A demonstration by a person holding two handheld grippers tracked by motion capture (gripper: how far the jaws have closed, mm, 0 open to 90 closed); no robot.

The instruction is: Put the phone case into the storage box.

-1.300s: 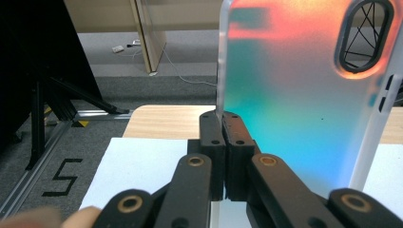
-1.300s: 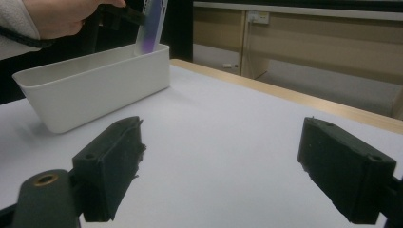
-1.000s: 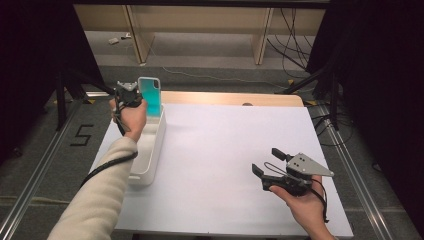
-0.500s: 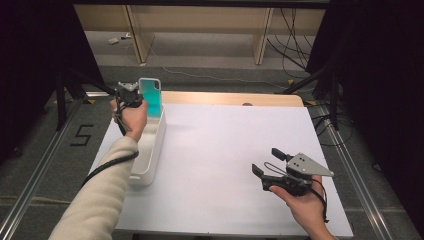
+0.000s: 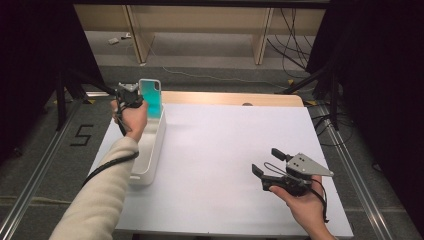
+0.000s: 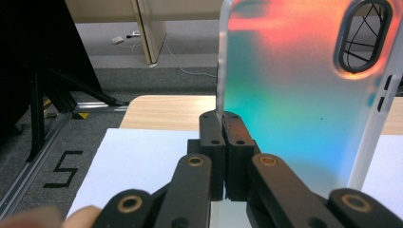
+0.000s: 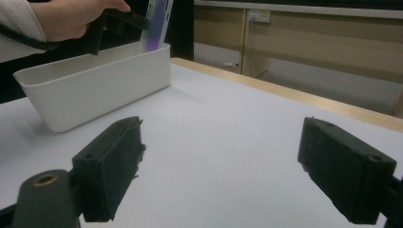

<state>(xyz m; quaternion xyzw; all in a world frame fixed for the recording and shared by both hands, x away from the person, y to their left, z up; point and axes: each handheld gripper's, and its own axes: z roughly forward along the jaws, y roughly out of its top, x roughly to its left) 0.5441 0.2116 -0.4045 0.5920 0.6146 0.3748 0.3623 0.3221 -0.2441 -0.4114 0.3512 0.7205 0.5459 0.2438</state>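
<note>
Standing upright above the far end of white bin [image 5: 150,150]: phone case [image 5: 151,96], translucent, teal shading to orange, camera cutout at upper corner. Pinched along one long edge by left gripper [image 5: 131,95], jaws clamped tight on that edge with pads nearly meeting; same grip seen close up in left gripper view, case [image 6: 304,95] rising to the right of the closed jaws, lower end out of frame. From right gripper view, lower end of case [image 7: 157,21] reaching down to the bin's rim at its far end; contact with bin floor not determinable. Bin [image 7: 90,88] long, narrow, white, lying lengthwise along the left side of white table surface [image 5: 225,150], near end toward the person. Left hand [image 5: 131,117] wrapped around gripper body, pale sleeve [image 5: 95,205] and black cable trailing back along forearm. Right gripper [image 5: 267,165] held low over the near right part of the table, well apart from bin and case, jaws spread wide with nothing between them, grey three-cornered plate on top. Wooden table edge [image 5: 225,97] beyond the white surface; floor marking "5" [image 5: 82,135] left of the table.
</note>
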